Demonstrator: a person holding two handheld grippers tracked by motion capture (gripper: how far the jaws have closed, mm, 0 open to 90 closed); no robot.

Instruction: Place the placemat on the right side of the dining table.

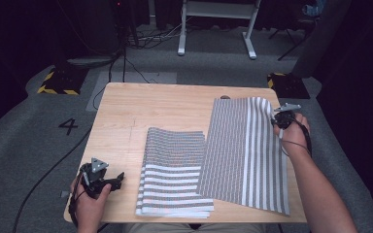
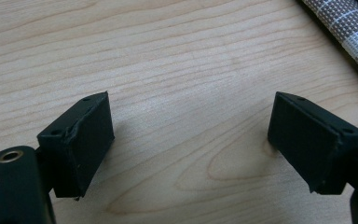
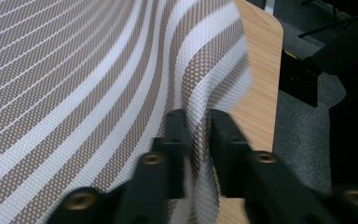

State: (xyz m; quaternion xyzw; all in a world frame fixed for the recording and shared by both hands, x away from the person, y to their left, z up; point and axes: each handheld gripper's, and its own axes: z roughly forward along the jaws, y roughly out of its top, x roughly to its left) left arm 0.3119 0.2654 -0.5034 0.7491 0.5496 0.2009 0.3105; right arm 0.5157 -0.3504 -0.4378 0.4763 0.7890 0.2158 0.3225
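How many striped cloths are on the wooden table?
2. One folded cloth lies near the table's front edge at the middle. One larger cloth lies spread to its right, overlapping it, its far right corner between the right gripper's jaws.

1. Your right gripper (image 1: 280,119): at the far right corner of the spread striped cloth (image 1: 245,153).
2. Folded striped cloth (image 1: 175,170): beside it, partly overlapped.
3. Your left gripper (image 1: 103,178): on bare wooden table (image 1: 150,104), near left corner.
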